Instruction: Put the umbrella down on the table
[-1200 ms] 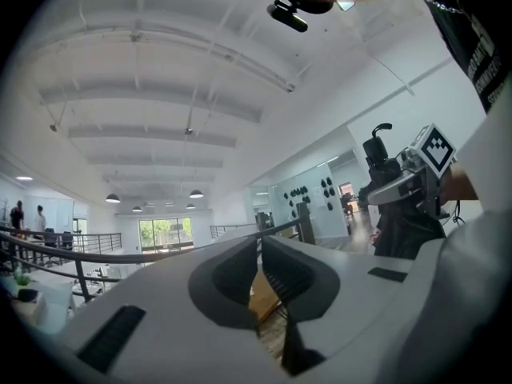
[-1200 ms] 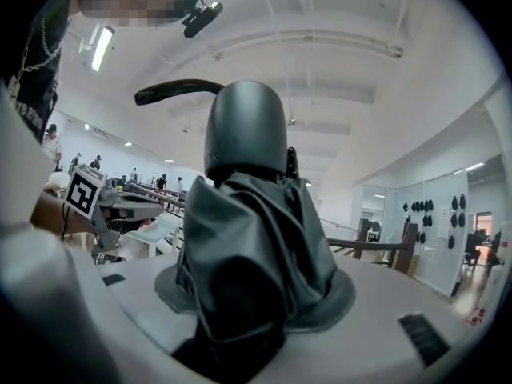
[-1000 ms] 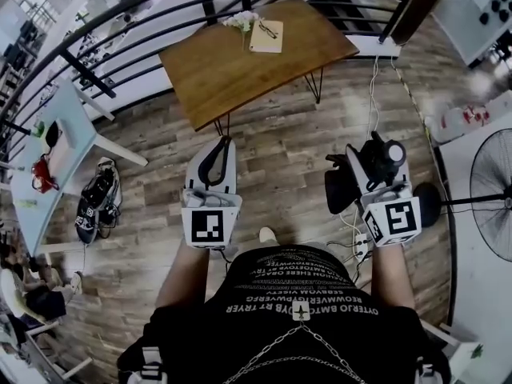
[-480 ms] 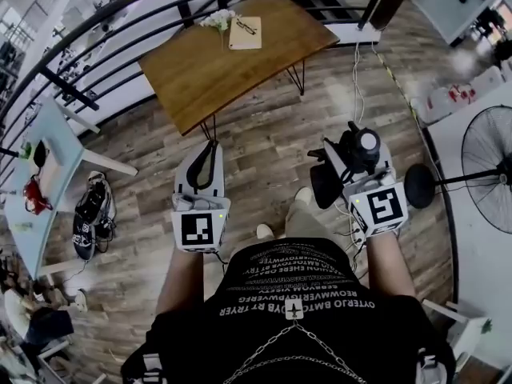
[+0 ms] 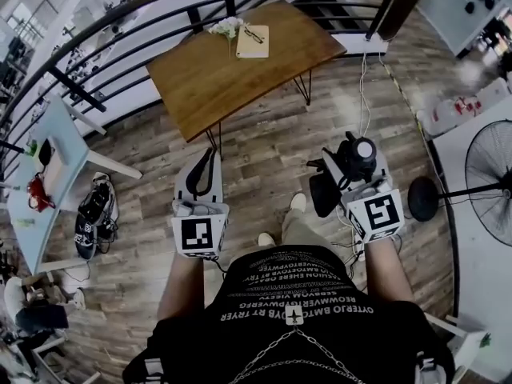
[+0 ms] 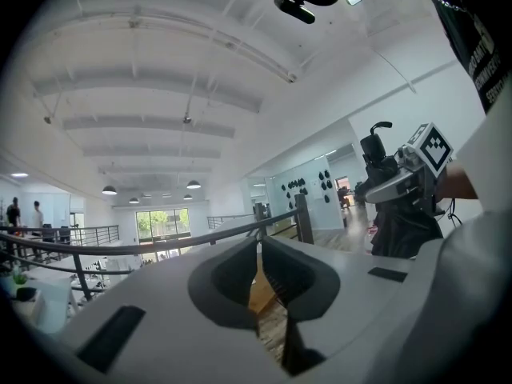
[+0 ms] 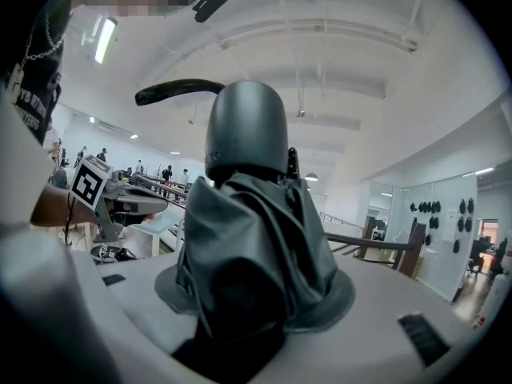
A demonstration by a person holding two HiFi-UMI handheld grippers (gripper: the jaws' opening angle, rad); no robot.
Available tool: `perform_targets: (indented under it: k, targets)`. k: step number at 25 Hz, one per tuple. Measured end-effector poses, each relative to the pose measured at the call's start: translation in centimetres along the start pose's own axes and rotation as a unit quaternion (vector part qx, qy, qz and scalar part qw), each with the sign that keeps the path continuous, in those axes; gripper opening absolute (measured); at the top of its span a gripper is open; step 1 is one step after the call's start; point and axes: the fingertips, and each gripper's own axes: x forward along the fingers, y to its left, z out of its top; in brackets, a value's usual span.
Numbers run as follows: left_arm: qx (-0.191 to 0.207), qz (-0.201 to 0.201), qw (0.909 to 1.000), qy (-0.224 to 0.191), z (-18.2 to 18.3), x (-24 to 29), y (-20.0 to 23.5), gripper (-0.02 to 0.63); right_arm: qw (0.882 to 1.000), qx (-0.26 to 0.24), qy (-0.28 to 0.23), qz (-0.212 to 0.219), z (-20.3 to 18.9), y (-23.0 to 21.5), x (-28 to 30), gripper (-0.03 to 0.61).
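Observation:
A folded dark grey umbrella (image 5: pixel 326 190) stands upright in my right gripper (image 5: pixel 352 165), which is shut on it. In the right gripper view its bunched fabric (image 7: pixel 252 246) fills the jaws and its rounded end (image 7: pixel 246 130) points up. My left gripper (image 5: pixel 202 181) is held level beside it, shut with nothing in it; the left gripper view shows the jaws (image 6: pixel 260 274) nearly touching. The brown wooden table (image 5: pixel 232 78) stands ahead of both grippers, beyond a stretch of plank floor.
On the table's far edge lie a notebook with glasses (image 5: pixel 253 42) and small white flowers (image 5: pixel 226 27). A black railing (image 5: pixel 96 34) runs behind it. A standing fan (image 5: pixel 486 189) is at the right, a pale blue table (image 5: pixel 56 166) and shoes (image 5: pixel 94 208) at the left.
Both grippers keep almost the same pose, with the umbrella still held. The person's foot has come forward between them, and the view has swung slightly.

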Motion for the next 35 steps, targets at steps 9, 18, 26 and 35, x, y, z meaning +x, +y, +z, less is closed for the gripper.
perform_targets:
  k: [9, 18, 26, 35]
  targets:
    - [-0.025, -0.003, 0.9997, 0.007, -0.2, 2.2, -0.2, 0.041, 1.000, 0.020, -0.015, 0.005, -0.5, -2.4, 1.2, 0.241]
    - [-0.018, 0.010, 0.9994, 0.028, -1.3, 6.8, 0.2, 0.041, 0.999, 0.024, -0.014, 0.024, -0.7, -5.5, 5.0, 0.241]
    - [-0.033, 0.018, 0.9989, 0.029, -1.1, 12.5, 1.1, 0.041, 0.999, 0.025, -0.013, 0.038, -1.0, -9.6, 9.0, 0.241]
    - [-0.044, 0.021, 0.9986, 0.022, 1.1, 19.0, 0.5, 0.041, 0.999, 0.016, -0.023, 0.040, -0.5, -16.4, 11.2, 0.241]
